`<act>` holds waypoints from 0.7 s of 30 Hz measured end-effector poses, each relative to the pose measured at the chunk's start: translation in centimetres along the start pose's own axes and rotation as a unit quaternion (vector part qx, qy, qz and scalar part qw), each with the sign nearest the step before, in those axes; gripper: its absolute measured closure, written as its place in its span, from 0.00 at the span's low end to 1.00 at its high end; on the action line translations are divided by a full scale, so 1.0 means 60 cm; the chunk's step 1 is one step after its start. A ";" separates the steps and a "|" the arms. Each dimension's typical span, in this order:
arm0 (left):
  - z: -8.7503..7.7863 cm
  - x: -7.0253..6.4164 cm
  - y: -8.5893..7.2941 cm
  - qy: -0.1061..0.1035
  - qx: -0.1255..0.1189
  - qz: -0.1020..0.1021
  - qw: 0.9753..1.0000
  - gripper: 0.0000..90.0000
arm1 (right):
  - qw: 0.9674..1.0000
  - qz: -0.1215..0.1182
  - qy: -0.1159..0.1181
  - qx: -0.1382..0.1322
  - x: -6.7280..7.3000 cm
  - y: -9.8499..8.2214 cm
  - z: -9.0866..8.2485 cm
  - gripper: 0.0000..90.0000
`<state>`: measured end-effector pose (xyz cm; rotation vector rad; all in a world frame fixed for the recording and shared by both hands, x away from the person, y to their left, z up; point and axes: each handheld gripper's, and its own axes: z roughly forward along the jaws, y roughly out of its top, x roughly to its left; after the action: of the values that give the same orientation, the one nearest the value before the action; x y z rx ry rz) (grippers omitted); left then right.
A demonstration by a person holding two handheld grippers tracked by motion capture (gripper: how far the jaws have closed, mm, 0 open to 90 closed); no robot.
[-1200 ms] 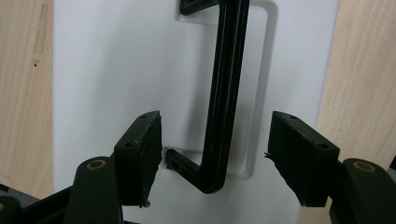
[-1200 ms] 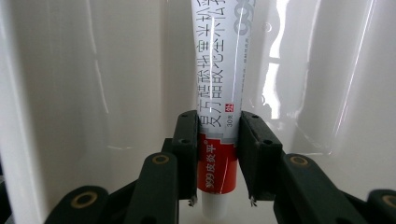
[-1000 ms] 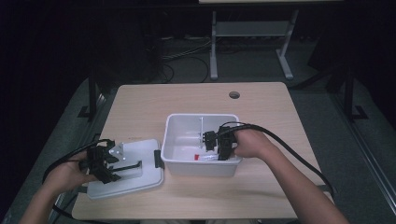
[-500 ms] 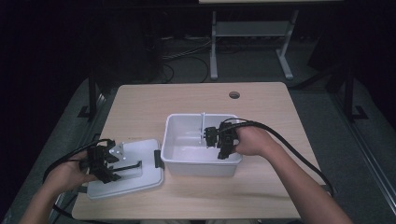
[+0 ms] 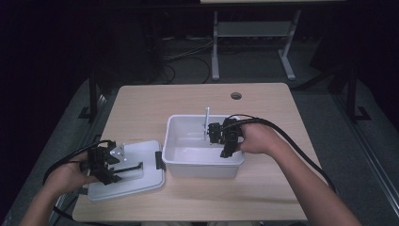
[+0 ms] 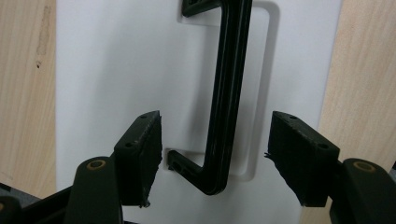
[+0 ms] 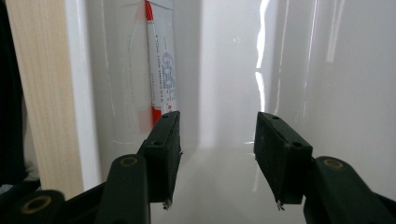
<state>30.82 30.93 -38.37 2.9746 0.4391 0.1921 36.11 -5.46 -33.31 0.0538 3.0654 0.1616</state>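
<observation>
The right gripper point(image 7: 217, 156), jaws just opened with nothing between them, is seen inside the white bin point(image 5: 188, 162); the red-and-white packet point(image 7: 161, 65) is partly cut off; the left gripper point(image 6: 217, 158) is held wide astride the lid handle point(image 6: 229, 93).

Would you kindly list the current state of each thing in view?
White bin: uncovered, upright on the table.
Lid: off, flat beside the bin.
Lid handle: between open jaws, ungripped.
Tube: lying inside the bin, released.
Left gripper: open.
Right gripper: open, jaws just opening, empty.
</observation>
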 end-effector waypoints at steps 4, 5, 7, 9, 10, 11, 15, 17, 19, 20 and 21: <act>-0.001 0.001 0.001 0.002 -0.002 0.000 1.000 0.39 | 1.000 0.004 0.000 0.000 0.000 -0.004 -0.010 0.55; -0.001 0.000 0.001 0.003 -0.003 -0.001 1.000 0.39 | 1.000 0.005 0.000 0.000 0.000 -0.004 -0.012 0.55; 0.000 0.000 0.001 0.002 -0.003 0.000 1.000 0.39 | 1.000 0.005 0.001 0.000 0.000 -0.005 -0.014 0.54; 0.000 0.001 0.002 0.001 0.000 0.001 1.000 0.39 | 1.000 0.002 0.001 -0.001 0.000 -0.005 -0.018 0.54; 0.000 0.001 0.003 0.001 0.000 0.001 1.000 0.39 | 1.000 0.004 0.001 -0.001 0.001 -0.005 -0.020 0.53; 0.000 0.000 0.003 0.001 -0.001 0.000 1.000 0.38 | 1.000 0.004 0.002 -0.001 0.001 -0.005 -0.021 0.53; 0.000 0.000 0.002 0.001 -0.002 0.001 1.000 0.38 | 1.000 0.005 0.002 -0.001 0.000 -0.007 -0.027 0.53; -0.001 0.000 0.002 0.001 -0.002 -0.001 1.000 0.38 | 1.000 0.003 0.001 -0.002 0.000 -0.009 -0.030 0.52; -0.001 0.000 0.001 0.002 -0.003 -0.001 1.000 0.38 | 1.000 0.005 0.000 -0.001 0.001 -0.011 -0.033 0.52; -0.001 0.000 0.001 0.002 -0.002 -0.001 1.000 0.38 | 1.000 0.006 -0.001 -0.002 0.001 -0.012 -0.034 0.51; -0.001 0.000 0.002 0.002 -0.003 -0.001 1.000 0.38 | 1.000 0.005 -0.003 -0.002 0.001 -0.014 -0.036 0.51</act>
<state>30.84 30.85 -38.26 2.9694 0.4405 0.1985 35.85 -6.50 -31.27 0.0694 3.0599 0.1676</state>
